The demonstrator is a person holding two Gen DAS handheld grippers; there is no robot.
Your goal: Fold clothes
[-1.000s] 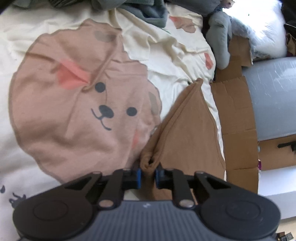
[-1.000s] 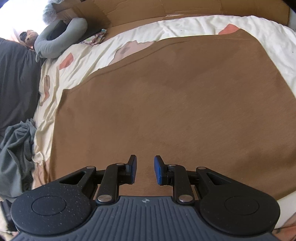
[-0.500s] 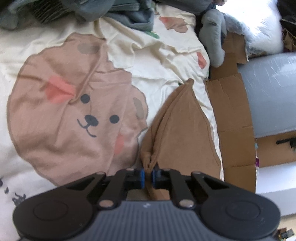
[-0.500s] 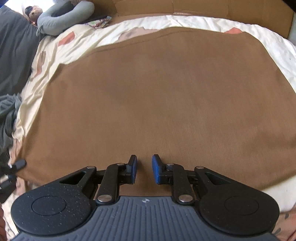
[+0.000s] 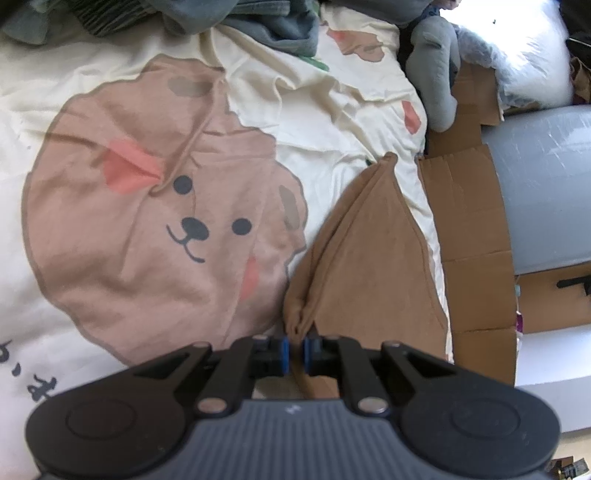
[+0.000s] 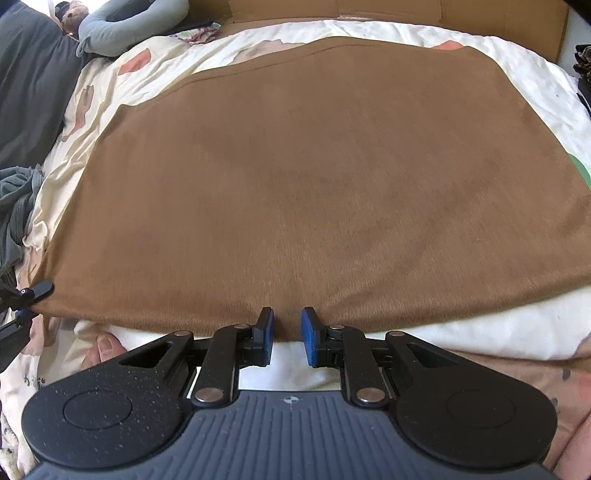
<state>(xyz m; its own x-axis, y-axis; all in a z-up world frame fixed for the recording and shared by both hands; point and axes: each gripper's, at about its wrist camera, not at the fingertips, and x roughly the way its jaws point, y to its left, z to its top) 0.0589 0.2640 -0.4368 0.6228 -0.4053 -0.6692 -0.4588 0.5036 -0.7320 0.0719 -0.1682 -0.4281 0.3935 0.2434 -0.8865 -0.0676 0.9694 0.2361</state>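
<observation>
A brown garment lies spread flat on the bed and fills most of the right wrist view. My right gripper hovers at its near edge, jaws a little apart and open, with the hem just at the blue pads and not pinched. My left gripper is shut on a bunched corner of the same brown garment, which rises in a fold ahead of it. That left gripper's black finger also shows at the cloth's left corner in the right wrist view.
The cream bedsheet carries a large bear print. Grey clothes are heaped at the far side, with a grey plush beside them. Cardboard lines the bed's edge. A person's fingertip rests near the hem.
The right gripper has drawn back across the brown garment to its near edge, where white sheet now shows. The left gripper's jaws closed slightly on the corner and stayed about in place.
</observation>
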